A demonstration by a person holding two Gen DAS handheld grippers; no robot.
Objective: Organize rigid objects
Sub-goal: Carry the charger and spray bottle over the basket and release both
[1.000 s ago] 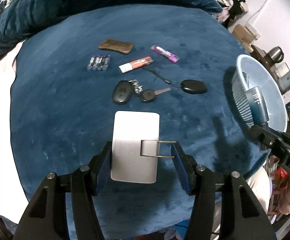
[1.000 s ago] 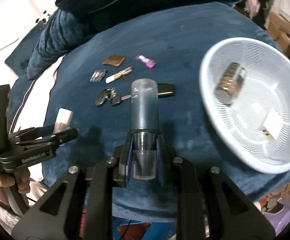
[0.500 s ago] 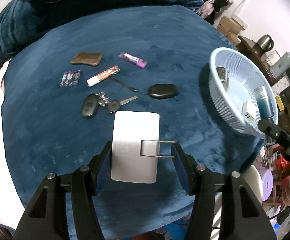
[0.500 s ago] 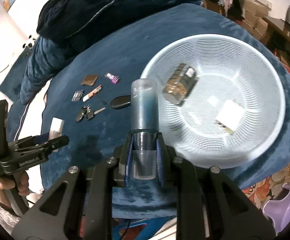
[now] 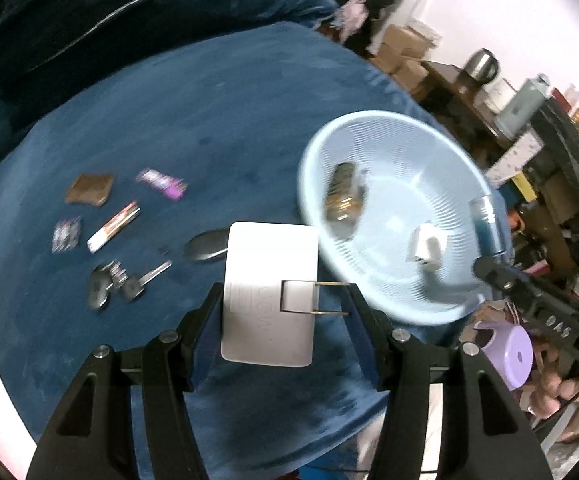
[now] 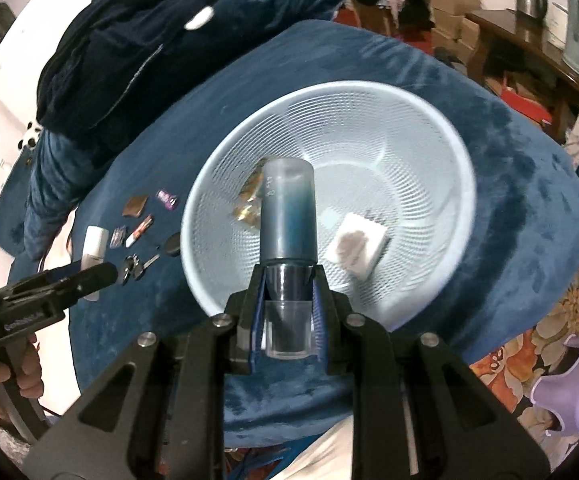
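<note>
My left gripper (image 5: 285,304) is shut on a white charger block (image 5: 271,280) with two metal prongs, held above the blue cloth just left of the pale blue basket (image 5: 309,184). My right gripper (image 6: 288,292) is shut on a blue frosted bottle (image 6: 288,216) held over the basket's (image 6: 461,184) near side. The basket holds a brown-gold can (image 5: 343,200) and a small white block (image 5: 427,246). The bottle also shows in the left wrist view (image 5: 487,224). The left gripper and charger show in the right wrist view (image 6: 95,244).
On the blue cloth (image 5: 209,120) lie a comb (image 5: 89,189), purple packet (image 5: 163,182), batteries (image 5: 66,233), a red-white tube (image 5: 115,226), keys (image 5: 123,286) and a black oval fob (image 5: 205,244). A purple stool (image 5: 509,350) stands beyond the table edge.
Both grippers moved right toward the basket with their loads. The bottle now hangs over the basket; the charger has come up to the basket's left rim.
</note>
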